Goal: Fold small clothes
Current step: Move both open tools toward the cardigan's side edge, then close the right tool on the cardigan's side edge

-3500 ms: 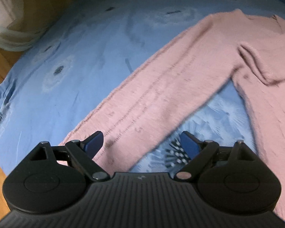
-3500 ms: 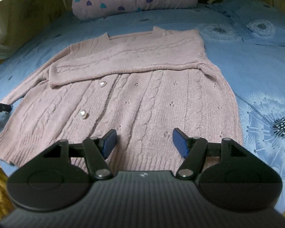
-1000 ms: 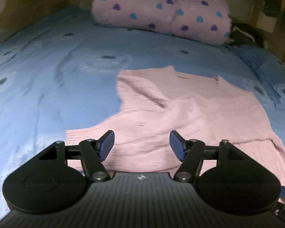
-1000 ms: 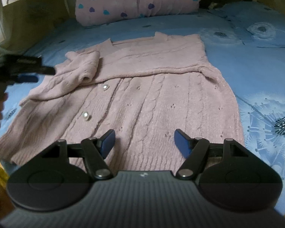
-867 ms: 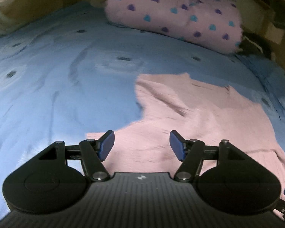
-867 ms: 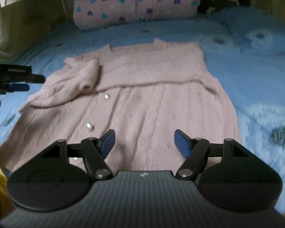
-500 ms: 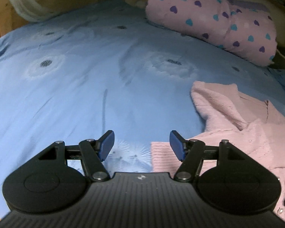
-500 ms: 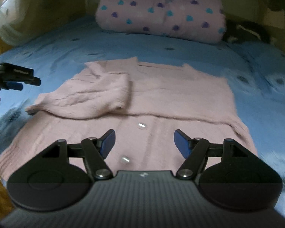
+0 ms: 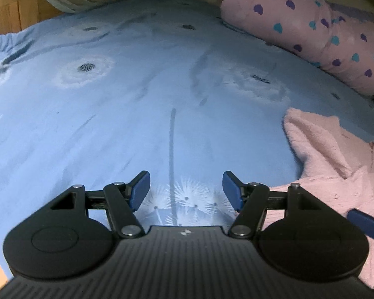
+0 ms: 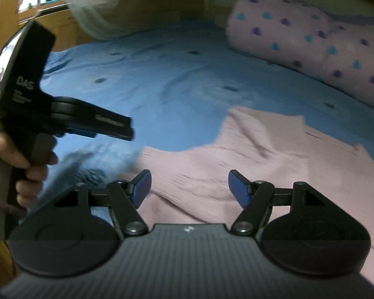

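Cardigan (image 10: 249, 167): laid flat on the bed (image 9: 112, 114) toward its right side below the pillow (image 9: 311, 25); one sleeve is seen folded across the body.
Progress: judged early; body folds remain.
Left gripper (image 9: 185, 186): spread wide, nothing held, over bare sheet.
Right gripper (image 10: 189, 186): spread wide, empty, over the knit.

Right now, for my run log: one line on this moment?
left gripper: open, over bedsheet | right gripper: open, over cardigan | nothing held
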A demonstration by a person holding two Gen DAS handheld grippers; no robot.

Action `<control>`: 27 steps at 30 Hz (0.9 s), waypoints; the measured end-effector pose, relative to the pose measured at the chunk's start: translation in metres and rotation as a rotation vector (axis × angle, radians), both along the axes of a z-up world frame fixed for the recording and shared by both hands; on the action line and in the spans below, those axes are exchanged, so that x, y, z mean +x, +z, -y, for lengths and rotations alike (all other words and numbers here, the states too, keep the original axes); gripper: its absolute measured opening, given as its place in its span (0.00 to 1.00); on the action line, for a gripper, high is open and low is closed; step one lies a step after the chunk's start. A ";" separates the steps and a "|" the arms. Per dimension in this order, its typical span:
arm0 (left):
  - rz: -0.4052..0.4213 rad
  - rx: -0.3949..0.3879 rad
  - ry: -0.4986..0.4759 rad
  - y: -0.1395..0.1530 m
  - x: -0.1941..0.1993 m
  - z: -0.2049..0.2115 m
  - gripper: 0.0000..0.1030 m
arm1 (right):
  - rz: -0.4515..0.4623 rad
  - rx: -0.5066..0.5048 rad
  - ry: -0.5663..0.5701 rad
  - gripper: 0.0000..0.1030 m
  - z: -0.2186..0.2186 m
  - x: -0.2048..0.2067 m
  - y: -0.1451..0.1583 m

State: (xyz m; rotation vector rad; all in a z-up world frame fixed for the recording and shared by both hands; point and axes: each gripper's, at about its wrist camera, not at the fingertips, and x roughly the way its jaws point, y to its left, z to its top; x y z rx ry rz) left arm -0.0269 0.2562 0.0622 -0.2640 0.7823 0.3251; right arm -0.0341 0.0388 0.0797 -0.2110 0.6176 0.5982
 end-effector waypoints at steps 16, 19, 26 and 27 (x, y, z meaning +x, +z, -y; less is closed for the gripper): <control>0.010 -0.031 0.041 0.004 -0.004 -0.010 0.68 | -0.091 -0.038 0.058 0.68 -0.056 0.040 -0.038; 0.015 -0.034 0.048 0.004 -0.004 -0.010 0.68 | -0.098 -0.025 0.060 0.69 -0.056 0.042 -0.040; 0.008 -0.024 0.039 0.003 -0.004 -0.010 0.68 | -0.135 0.010 0.122 0.21 -0.056 0.039 -0.043; 0.010 -0.025 0.039 0.003 -0.004 -0.009 0.68 | -0.136 0.016 0.126 0.16 -0.057 0.038 -0.042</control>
